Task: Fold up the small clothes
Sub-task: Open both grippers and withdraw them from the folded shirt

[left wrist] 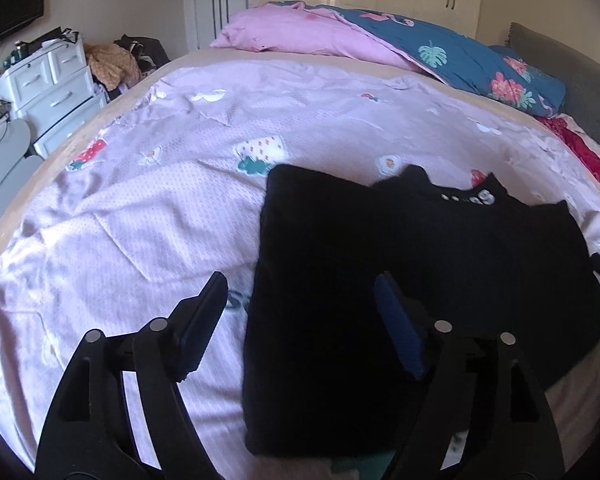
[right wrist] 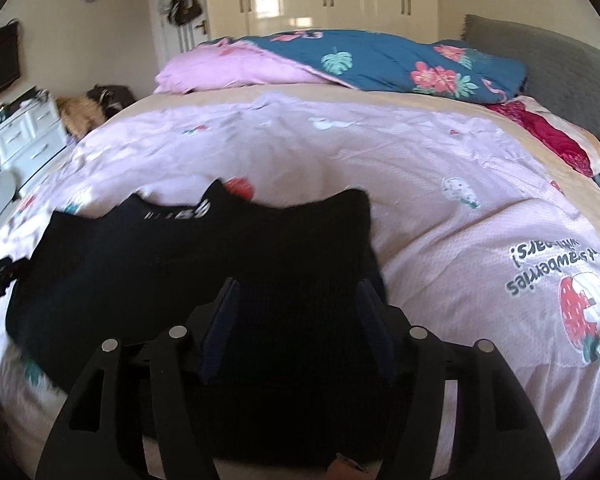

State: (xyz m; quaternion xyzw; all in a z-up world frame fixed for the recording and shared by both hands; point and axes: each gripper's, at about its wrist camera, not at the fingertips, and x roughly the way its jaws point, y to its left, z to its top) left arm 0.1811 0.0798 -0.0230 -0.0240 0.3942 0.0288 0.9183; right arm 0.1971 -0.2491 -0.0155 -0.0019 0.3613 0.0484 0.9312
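A black garment (left wrist: 440, 260) lies flat and folded on the lilac printed bedsheet (left wrist: 160, 208), with white lettering at its collar on the far side. My left gripper (left wrist: 300, 284) is open just above the garment's near left edge, one finger over the sheet and the other over the cloth. Nothing is pinched between its blue pads. In the right wrist view the same garment (right wrist: 180, 260) fills the lower left. My right gripper (right wrist: 298, 286) stands open over its near right part, with the pads clear of the cloth.
A pink and blue flowered quilt (right wrist: 380, 64) is piled at the far side of the bed, beside a red cloth (right wrist: 552, 136) and a grey headboard (right wrist: 560, 64). White drawers (left wrist: 56, 84) and a heap of clothes (left wrist: 116, 64) stand off the bed's left. Wardrobes line the back wall.
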